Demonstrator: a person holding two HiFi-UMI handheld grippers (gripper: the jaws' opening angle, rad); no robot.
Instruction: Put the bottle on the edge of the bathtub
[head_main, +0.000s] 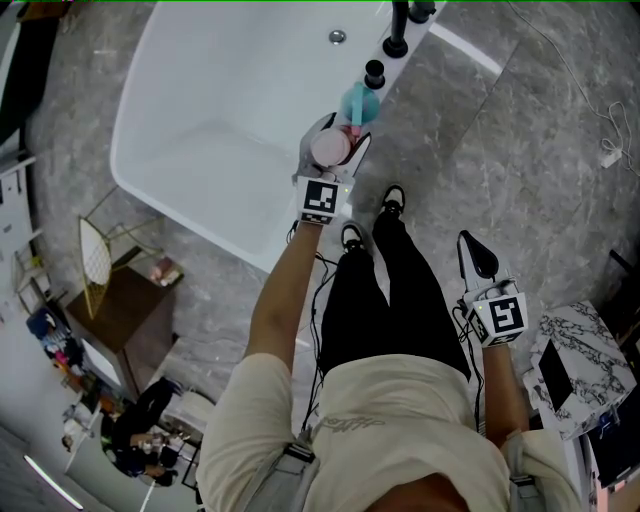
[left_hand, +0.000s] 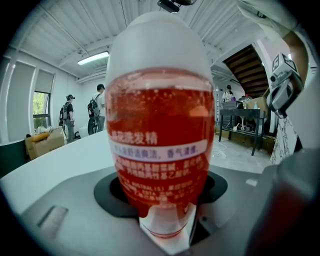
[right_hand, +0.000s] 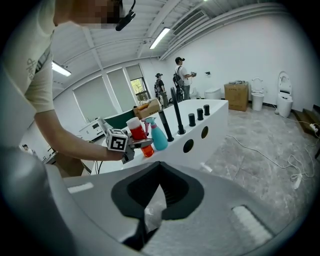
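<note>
Filling the left gripper view from top to bottom is the bottle (left_hand: 160, 145): clear plastic, red-orange liquid with a few bubbles near its upper line, a rounded white cap (left_hand: 157, 45), and a label with a pale band and white print across the middle. The left hand-held gripper (head_main: 340, 138) has its jaws spread wide and clamped on the bottle's sides, low on the body. In the head view this sits at the upper centre of the frame, over the narrow rim of the white bathtub (head_main: 200, 100). The right gripper view shows the bottle upright, cap up, its base level with the rim (whether it touches cannot be told). Just beside it, toward the top of the frame, stands a teal spray bottle (head_main: 358, 102), and beyond that a row of black tap fittings (head_main: 397, 30) takes up the rest of the rim. At the left of the rim the wall drops into the basin; at its right lies open grey marble floor (head_main: 500, 150). The right hand-held gripper (head_main: 476, 252) hangs at the lower right, well apart, jaws together on nothing.
</note>
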